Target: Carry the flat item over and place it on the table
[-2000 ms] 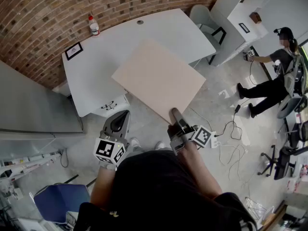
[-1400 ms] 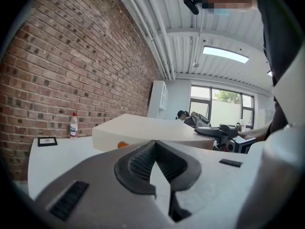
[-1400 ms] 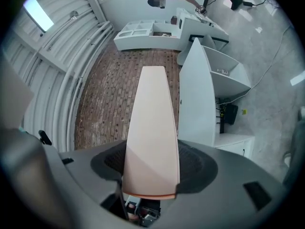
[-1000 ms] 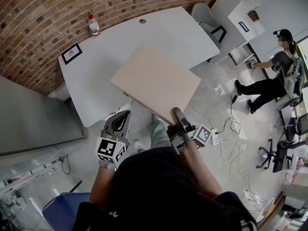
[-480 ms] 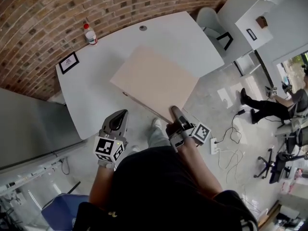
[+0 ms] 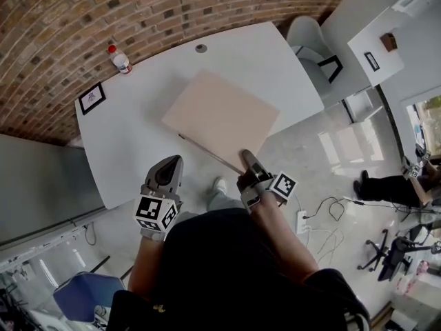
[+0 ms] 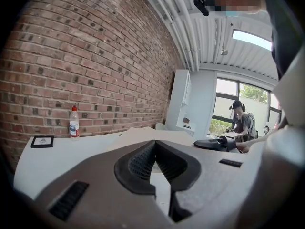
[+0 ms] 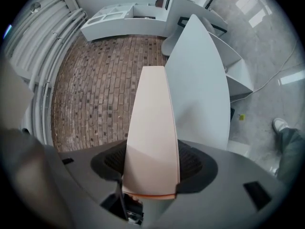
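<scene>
Head view: right tool [image 6: 245, 159] tight on board [image 6: 220, 119] over table [image 6: 127, 140] edge; left tool [image 6: 172, 161] closed.

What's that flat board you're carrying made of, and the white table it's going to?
The board looks like thin laminated wood or fibreboard: it is pale beige and matte, with a darker orange-brown line along its cut edge. The table seems to be white laminate or painted wood, with a smooth, uniform top. Neither is certain from looks alone.

Near corner of your board [image 6: 219, 119] buried inside your right claw [image 6: 246, 158], worktop [image 6: 131, 136] partly hidden under that board, bottle [image 6: 120, 59] label and framed card [image 6: 91, 98] print too small to read, person [image 6: 389, 185] cut off at the right edge
</scene>
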`<state>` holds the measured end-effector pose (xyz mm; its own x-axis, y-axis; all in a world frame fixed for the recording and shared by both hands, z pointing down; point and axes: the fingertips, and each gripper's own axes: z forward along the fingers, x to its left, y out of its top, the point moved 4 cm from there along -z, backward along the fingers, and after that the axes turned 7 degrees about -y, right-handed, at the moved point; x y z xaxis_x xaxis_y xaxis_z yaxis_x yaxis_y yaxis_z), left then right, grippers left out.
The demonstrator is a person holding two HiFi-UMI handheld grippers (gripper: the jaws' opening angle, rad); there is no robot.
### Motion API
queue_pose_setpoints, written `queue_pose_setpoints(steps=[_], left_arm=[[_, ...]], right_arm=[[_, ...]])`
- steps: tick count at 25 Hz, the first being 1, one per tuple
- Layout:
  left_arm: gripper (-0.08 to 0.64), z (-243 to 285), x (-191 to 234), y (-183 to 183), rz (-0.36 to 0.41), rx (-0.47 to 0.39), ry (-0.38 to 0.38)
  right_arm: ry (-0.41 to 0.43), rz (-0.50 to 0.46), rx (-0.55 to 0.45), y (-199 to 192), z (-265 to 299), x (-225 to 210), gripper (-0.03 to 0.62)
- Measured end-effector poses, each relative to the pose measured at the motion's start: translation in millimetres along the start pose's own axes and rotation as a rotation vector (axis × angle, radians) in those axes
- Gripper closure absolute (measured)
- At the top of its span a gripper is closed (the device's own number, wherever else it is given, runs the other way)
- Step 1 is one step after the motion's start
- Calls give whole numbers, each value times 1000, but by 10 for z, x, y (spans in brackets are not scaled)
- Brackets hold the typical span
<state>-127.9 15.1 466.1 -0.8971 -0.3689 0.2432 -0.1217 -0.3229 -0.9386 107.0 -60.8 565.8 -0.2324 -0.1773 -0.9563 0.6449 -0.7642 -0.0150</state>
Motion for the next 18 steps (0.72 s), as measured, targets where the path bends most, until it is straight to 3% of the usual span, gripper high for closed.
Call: queue_pose_setpoints(steps=[11,18], left_arm=[[557,588,-50,11,6,78,48],[557,742,100,-28,-6,117,38]], right_arm=[[-116,-7,52,606,441,-539,296],[-106,0,42,712,655,-707,296]])
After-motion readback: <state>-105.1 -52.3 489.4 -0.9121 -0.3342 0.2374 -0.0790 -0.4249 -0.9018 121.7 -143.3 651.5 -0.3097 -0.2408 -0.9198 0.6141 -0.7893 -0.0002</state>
